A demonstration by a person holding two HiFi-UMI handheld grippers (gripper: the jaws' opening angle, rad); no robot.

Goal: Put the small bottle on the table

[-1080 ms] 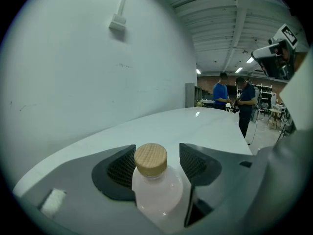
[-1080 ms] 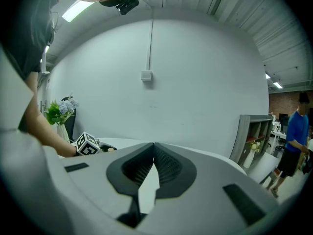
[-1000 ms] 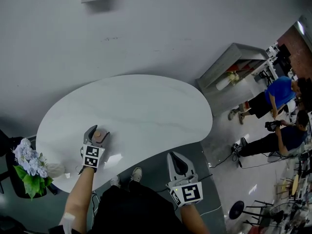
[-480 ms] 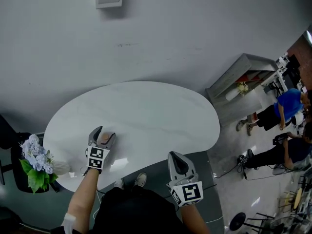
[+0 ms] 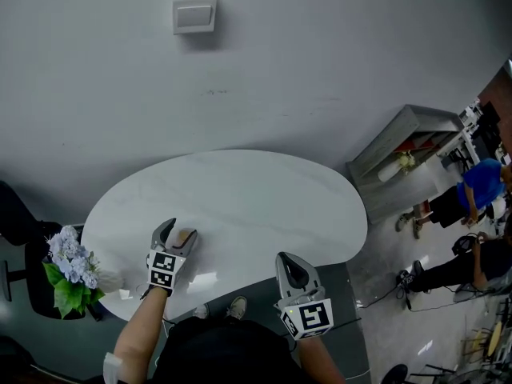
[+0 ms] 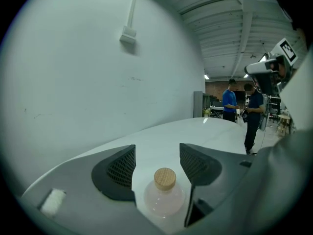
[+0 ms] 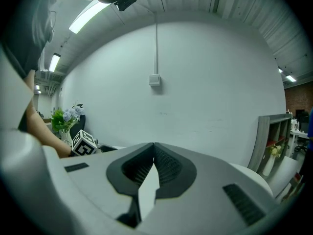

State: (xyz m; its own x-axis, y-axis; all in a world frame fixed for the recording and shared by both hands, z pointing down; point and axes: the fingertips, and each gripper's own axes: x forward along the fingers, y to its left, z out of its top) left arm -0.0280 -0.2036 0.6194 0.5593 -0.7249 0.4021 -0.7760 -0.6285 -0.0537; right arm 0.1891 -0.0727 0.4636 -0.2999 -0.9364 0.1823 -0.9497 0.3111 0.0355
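Note:
A small round clear bottle [image 6: 165, 199] with a wooden cork stands upright on the white oval table [image 5: 256, 198], near its front left. My left gripper [image 5: 178, 232] reaches around it with its jaws apart. A thin strip of table shows between the left jaw and the glass, so the bottle [image 5: 184, 237] stands free between the jaws. My right gripper [image 5: 293, 269] hovers off the table's near edge, over the floor, with its jaws [image 7: 153, 146] pressed together and nothing in them.
A vase of blue flowers [image 5: 70, 272] stands off the table's left end, beside a dark chair [image 5: 24, 250]. A grey shelf unit [image 5: 404, 162] is to the right, with people [image 5: 472, 198] beyond it. A wall with a switch box [image 5: 194, 13] backs the table.
The head view has tilted, so everything sits lower in the picture. The left gripper stays at the table's front left with the bottle, and its jaws look a little wider. The right gripper is unchanged.

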